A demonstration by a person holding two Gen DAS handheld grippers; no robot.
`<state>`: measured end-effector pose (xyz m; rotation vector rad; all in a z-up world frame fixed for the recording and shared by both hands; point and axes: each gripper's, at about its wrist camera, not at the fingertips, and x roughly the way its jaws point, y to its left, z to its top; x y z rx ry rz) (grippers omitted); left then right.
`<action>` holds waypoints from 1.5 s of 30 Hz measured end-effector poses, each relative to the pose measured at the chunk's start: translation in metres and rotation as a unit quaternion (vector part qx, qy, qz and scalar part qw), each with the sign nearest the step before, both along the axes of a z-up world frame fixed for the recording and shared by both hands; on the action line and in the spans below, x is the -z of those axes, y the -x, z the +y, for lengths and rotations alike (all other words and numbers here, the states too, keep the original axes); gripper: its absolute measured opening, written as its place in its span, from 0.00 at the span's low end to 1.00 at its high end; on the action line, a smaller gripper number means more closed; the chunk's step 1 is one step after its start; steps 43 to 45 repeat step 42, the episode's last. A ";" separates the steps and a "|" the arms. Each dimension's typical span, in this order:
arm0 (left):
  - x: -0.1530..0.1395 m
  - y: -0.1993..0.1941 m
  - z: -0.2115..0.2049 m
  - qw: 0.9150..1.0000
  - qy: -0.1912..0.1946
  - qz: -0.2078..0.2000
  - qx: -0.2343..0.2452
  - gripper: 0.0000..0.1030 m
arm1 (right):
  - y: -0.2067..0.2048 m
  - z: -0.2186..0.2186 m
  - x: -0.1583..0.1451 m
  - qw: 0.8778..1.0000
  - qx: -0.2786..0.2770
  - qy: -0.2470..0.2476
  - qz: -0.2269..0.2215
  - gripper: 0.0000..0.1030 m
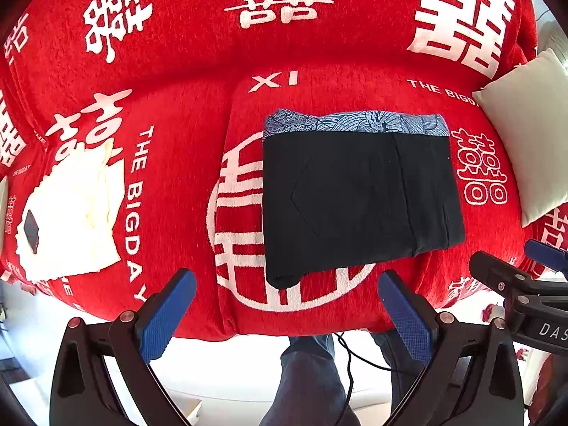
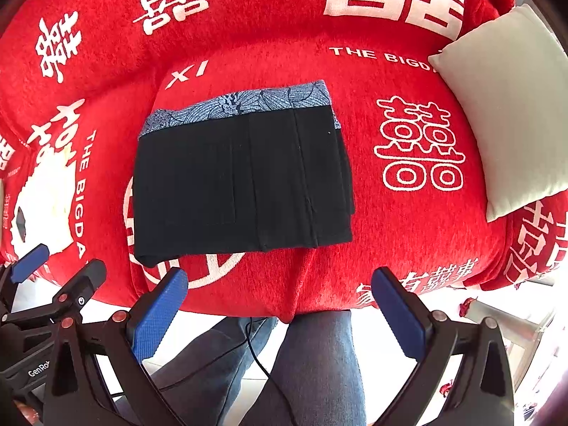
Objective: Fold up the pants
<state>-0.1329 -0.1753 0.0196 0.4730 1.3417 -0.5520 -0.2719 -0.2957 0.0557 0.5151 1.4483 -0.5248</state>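
Note:
The black pants (image 1: 358,202) lie folded into a flat rectangle on the red sofa seat (image 1: 177,177), on top of a blue patterned cloth (image 1: 355,122) that shows along their far edge. They also show in the right wrist view (image 2: 241,184) with the patterned cloth (image 2: 241,101). My left gripper (image 1: 287,305) is open and empty, held back near the seat's front edge. My right gripper (image 2: 280,301) is open and empty, beside it to the right; it shows at the right edge of the left wrist view (image 1: 514,277).
A white cloth pile (image 1: 71,213) with a small dark object (image 1: 31,229) lies on the seat's left. A pale cushion (image 2: 511,106) leans at the right. A person's jeans-clad legs (image 2: 312,365) and a black cable (image 2: 262,365) are below the sofa edge.

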 end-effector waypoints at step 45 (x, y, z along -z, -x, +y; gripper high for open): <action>0.009 0.009 -0.021 0.999 -0.020 0.001 -0.035 1.00 | 0.001 -0.021 0.015 0.999 -0.046 -0.016 0.009 1.00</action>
